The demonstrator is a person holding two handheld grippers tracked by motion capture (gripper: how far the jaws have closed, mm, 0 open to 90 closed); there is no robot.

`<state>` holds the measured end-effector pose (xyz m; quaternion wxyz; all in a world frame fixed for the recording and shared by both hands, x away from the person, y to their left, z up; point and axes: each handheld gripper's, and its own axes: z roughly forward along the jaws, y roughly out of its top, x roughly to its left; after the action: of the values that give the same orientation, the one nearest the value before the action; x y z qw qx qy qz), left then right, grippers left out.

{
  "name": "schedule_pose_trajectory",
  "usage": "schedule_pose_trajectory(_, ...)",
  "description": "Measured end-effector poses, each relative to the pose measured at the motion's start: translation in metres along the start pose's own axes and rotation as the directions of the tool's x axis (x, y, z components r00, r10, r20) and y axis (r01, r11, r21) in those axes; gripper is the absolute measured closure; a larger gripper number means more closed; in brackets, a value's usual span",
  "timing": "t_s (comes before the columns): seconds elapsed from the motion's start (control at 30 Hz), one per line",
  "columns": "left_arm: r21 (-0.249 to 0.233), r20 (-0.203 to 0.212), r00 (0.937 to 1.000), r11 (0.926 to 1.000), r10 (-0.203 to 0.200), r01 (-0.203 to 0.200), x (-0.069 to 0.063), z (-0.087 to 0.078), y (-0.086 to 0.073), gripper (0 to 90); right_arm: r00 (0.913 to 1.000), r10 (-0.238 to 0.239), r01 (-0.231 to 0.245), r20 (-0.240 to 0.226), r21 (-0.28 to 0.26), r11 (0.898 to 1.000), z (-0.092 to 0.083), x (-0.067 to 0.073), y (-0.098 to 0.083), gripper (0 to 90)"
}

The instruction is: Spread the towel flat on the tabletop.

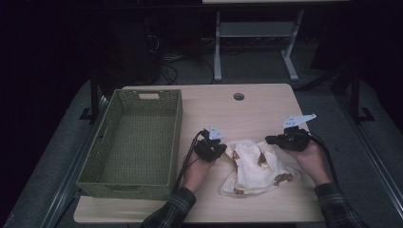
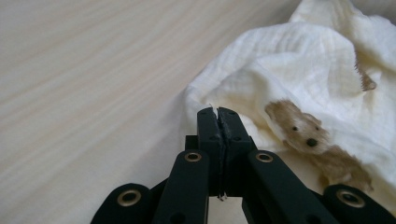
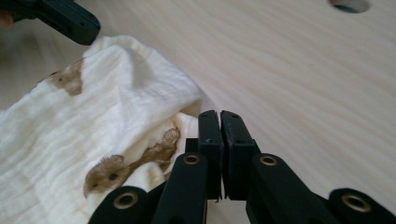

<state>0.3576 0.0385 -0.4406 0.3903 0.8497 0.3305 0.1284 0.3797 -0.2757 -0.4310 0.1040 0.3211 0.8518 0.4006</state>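
A cream muslin cloth [image 1: 252, 166] printed with brown bears lies crumpled on the wooden table [image 1: 256, 109], between my two hands. My left gripper [image 1: 223, 148] is at the cloth's left corner. In the left gripper view its jaws [image 2: 218, 112] are shut, with a sliver of the cloth [image 2: 289, 60] pinched at the tip. My right gripper [image 1: 268, 139] is at the cloth's upper right corner, where the fabric peaks up to it. In the right gripper view its jaws [image 3: 219, 114] are shut against the cloth's [image 3: 93, 121] edge. The left gripper [image 3: 70, 21] shows there at the top left, holding up a corner.
A green woven basket [image 1: 175, 142] stands empty on the table's left side, close to my left hand. A round cable hole [image 1: 239, 96] lies near the table's far edge. Bare wood stretches beyond the cloth and to its right.
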Motion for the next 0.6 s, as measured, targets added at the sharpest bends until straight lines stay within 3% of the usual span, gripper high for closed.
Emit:
schedule_pose_trajectory(0.1, -0.011, -0.017, 0.9998, 0.9999, -0.011, 0.011, 0.007, 0.000, 0.007, 88.7, 0.9992, 0.014, -0.013, 0.038, -0.024, 1.000, -0.010, -0.017, 0.003, 87.6)
schedule_pose_trajectory(0.17, -0.021, -0.032, 0.9993, 0.9996, -0.022, 0.021, 0.011, 0.001, 0.011, 88.7, 0.9986, 0.029, -0.028, 0.043, -0.026, 0.999, -0.012, -0.019, 0.004, 87.6)
schedule_pose_trajectory(0.3, -0.021, -0.084, 0.9964, 0.9998, 0.003, -0.005, 0.015, 0.001, 0.021, 88.7, 0.9954, 0.049, -0.046, 0.082, -0.046, 0.998, -0.020, -0.035, 0.004, 87.8)
schedule_pose_trajectory(0.43, -0.034, -0.122, 0.9925, 0.9994, -0.006, 0.002, 0.023, 0.001, 0.031, 88.7, 0.9907, 0.073, -0.065, 0.115, -0.068, 0.996, -0.027, -0.050, 0.002, 87.9)
schedule_pose_trajectory(0.6, -0.048, -0.163, 0.9857, 0.9982, -0.041, 0.034, 0.034, 0.003, 0.038, 88.7, 0.9846, 0.091, -0.079, 0.150, -0.083, 0.993, -0.033, -0.064, 0.003, 87.9)
